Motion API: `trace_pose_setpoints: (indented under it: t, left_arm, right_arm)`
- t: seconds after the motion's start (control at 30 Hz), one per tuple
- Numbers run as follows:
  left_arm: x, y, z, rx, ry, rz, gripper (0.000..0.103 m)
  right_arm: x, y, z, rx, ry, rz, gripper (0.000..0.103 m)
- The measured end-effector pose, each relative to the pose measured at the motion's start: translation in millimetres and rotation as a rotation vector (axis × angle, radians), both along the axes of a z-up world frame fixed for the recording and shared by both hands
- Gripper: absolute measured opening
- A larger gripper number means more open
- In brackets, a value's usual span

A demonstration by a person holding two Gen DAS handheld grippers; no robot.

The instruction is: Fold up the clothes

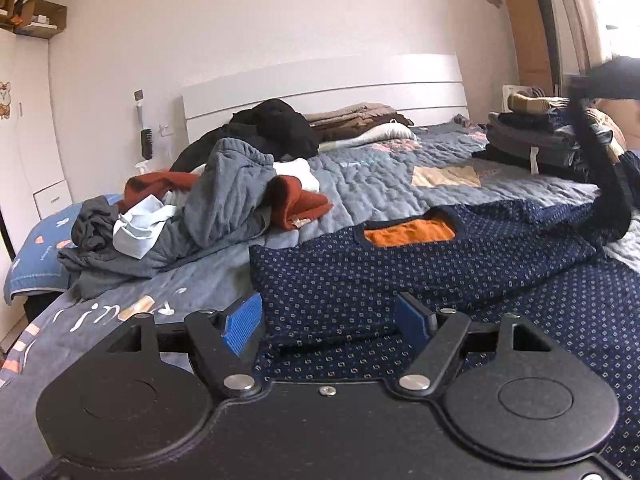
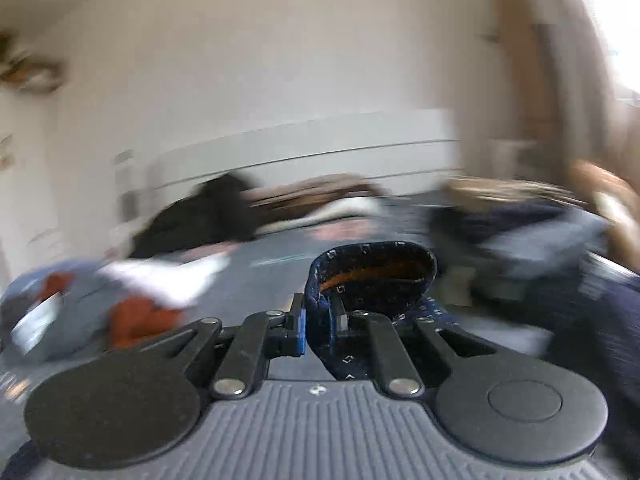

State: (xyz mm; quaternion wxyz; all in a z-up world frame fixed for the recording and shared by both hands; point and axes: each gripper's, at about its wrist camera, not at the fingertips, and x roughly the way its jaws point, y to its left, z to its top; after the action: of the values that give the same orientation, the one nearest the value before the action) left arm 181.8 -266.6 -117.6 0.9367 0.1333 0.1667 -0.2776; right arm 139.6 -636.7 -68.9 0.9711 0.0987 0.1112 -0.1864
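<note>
Across the near edge of the bed [image 1: 400,184] my navy patterned top [image 1: 400,276] lies spread, long axis side to side, orange-lined neck opening pointing at the headboard. Left gripper [image 1: 328,320] hovers just over its near hem, jaws open, nothing between. Right gripper [image 2: 318,326] has jaws clamped on a sleeve cuff [image 2: 372,276]; surroundings blurred. I judge the sleeve folds inward next.

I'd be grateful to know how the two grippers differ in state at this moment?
The left gripper stands open with bare pads, while the right gripper is shut on a cuff of the navy patterned top. The left hovers low over the top's body; the right carries its fabric raised off the bed. Both have blue pads.
</note>
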Motion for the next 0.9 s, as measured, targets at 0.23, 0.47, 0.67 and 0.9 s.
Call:
trace_pose_setpoints:
  t: [0.23, 0.47, 0.67, 0.9]
  left_arm:
    - [16.1, 15.0, 2.2, 0.003, 0.03, 0.052, 0.073]
    - [29.2, 30.6, -0.8, 0.039, 0.086, 0.082, 0.078]
    - [31.2, 35.1, 3.2, -0.008, 0.108, 0.085, 0.078]
    - [30.1, 30.6, 5.5, -0.116, 0.175, 0.043, 0.078]
  right_arm:
    - [121.4, 139.7, -21.0, 0.016, 0.112, 0.386, 0.01]
    - [168.0, 208.5, -94.8, 0.199, 0.338, 0.549, 0.024]
    - [93.2, 176.8, -81.5, 0.243, 0.247, 0.425, 0.043]
    - [-25.9, 126.6, -54.8, 0.16, 0.176, 0.153, 0.049]
